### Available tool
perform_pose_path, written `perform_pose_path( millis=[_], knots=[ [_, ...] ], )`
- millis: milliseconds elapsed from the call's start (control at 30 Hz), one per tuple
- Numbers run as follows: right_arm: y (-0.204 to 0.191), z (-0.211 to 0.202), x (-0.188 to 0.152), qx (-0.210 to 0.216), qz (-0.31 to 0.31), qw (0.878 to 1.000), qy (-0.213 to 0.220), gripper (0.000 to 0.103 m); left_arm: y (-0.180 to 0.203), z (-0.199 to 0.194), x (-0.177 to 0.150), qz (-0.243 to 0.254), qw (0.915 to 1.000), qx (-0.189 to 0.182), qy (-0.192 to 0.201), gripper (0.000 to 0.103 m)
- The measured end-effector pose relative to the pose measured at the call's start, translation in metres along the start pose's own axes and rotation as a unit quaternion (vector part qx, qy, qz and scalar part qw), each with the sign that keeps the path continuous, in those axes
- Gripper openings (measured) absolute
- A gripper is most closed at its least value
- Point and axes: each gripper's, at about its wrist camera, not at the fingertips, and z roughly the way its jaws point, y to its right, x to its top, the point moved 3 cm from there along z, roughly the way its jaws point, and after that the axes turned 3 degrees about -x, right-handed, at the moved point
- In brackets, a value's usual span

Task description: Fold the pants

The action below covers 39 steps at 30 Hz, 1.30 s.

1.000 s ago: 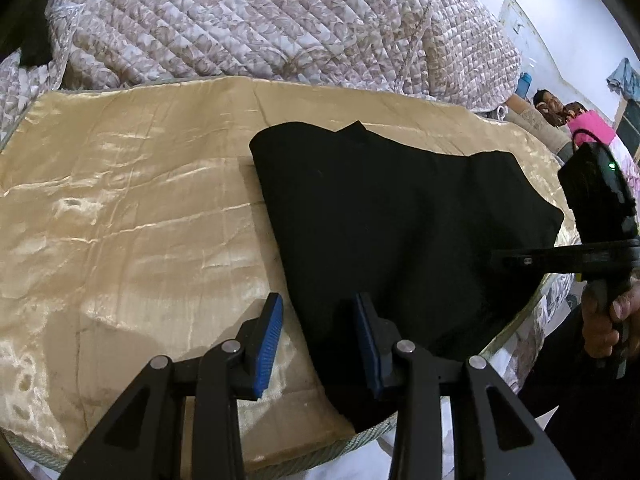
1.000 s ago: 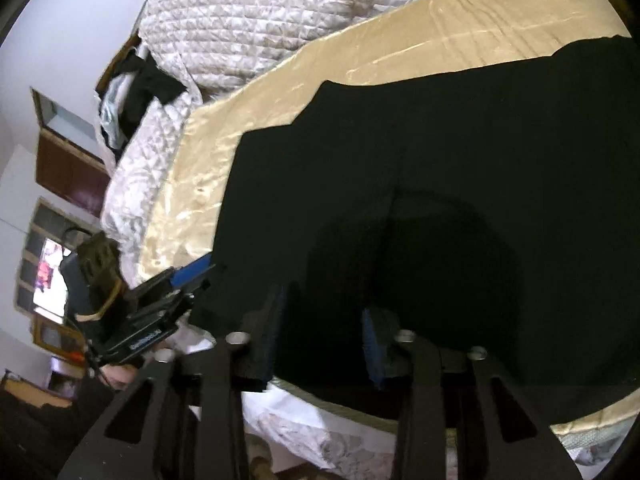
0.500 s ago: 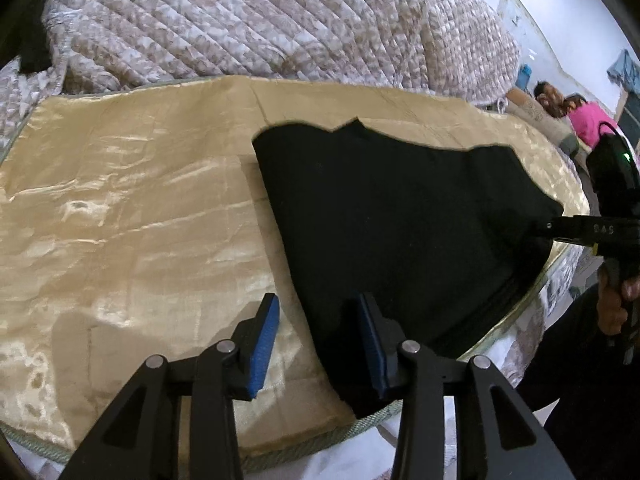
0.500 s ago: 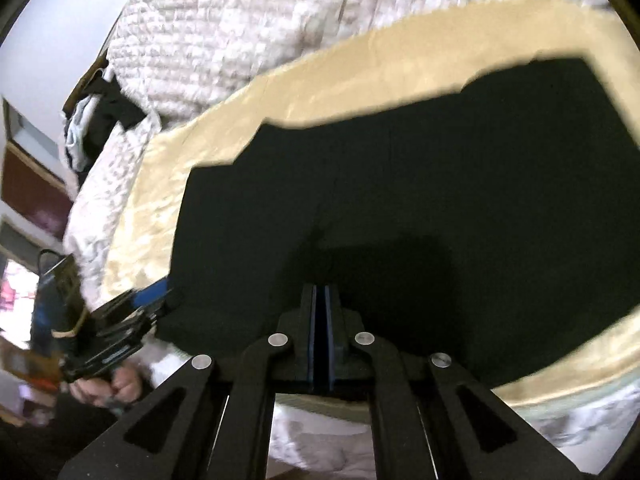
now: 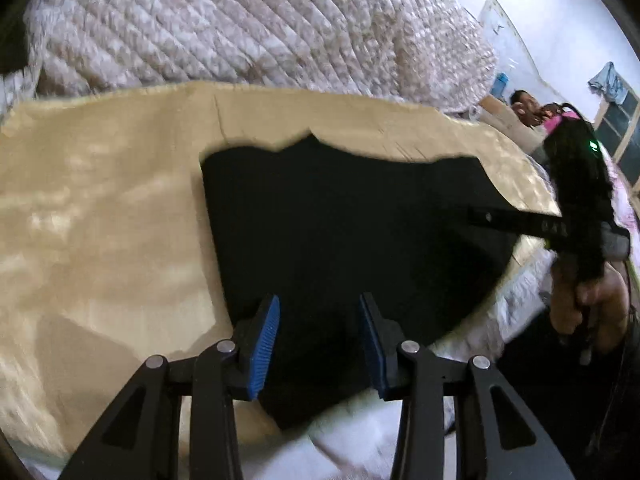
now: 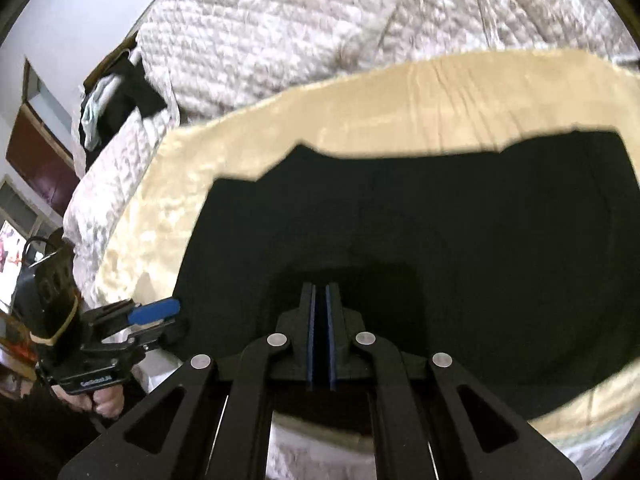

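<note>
Pants [image 5: 352, 232] lie folded into a flat black slab on gold cloth [image 5: 100, 220], probably one fold left; left gripper [image 5: 318, 344] open, empty, right gripper [image 6: 320, 336] closed, whether pinching fabric unclear.

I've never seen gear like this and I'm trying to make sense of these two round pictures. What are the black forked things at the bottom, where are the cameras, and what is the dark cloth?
There is no robot here. A person holds a two-finger gripper in each hand, and each gripper carries a wide-angle camera looking along its fingers, hence the round, bent pictures.

One picture comes from the left gripper: its blue-padded jaws stand apart, with the near edge of the black pants between them, not pinched. At its right edge you see the person's other hand with the second tool.

The other picture comes from the right gripper, whose jaws are pressed together; it looks shut at the pants' near edge, but whether cloth is caught I cannot tell.

The pants lie on a shiny golden cloth, with a quilted blanket behind.
</note>
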Motion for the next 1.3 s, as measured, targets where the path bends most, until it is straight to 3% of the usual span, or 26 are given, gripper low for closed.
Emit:
perform_pose_path(
  millis=[167, 267, 400, 500, 667, 733, 867, 1133, 1300],
  knots=[
    [-0.018, 0.02, 0.033, -0.019, -0.047, 0.999, 0.011, 0.004, -0.016, 0.027, 0.057, 0.0, 0.9995, 0.028, 0.017, 0.042],
    [-0.02, 0.043, 0.046, -0.016, -0.048, 0.999, 0.006, 0.004, -0.03, 0.054, 0.07, -0.01, 0.9994, 0.032, 0.002, 0.042],
    [-0.007, 0.08, 0.051, -0.044, -0.034, 0.998, -0.031, 0.004, -0.039, 0.074, 0.063, -0.014, 0.999, 0.042, -0.003, 0.043],
    [0.006, 0.078, 0.054, -0.029, 0.004, 0.999, -0.016, 0.004, -0.038, 0.075, 0.064, -0.01, 0.9988, 0.047, 0.003, 0.044],
    [0.004, 0.071, 0.053, -0.04, -0.004, 0.999, -0.001, 0.004, -0.031, 0.072, 0.064, 0.002, 0.9975, 0.069, 0.012, 0.044],
    [-0.001, 0.064, 0.049, -0.043, -0.015, 0.999, 0.008, 0.005, -0.027, 0.066, 0.061, 0.006, 0.9966, 0.081, 0.016, 0.044],
    [-0.012, 0.047, 0.039, -0.041, -0.035, 0.998, 0.03, 0.02, -0.02, 0.052, 0.051, 0.008, 0.9957, 0.088, 0.026, 0.044],
    [-0.039, 0.024, 0.004, -0.053, -0.085, 0.993, 0.056, 0.02, -0.004, 0.031, 0.027, 0.015, 0.9943, 0.098, 0.037, 0.044],
    [-0.055, 0.026, -0.031, -0.054, -0.124, 0.99, 0.041, 0.02, 0.002, 0.016, 0.0, 0.0, 0.9962, 0.075, 0.043, 0.044]
  ],
)
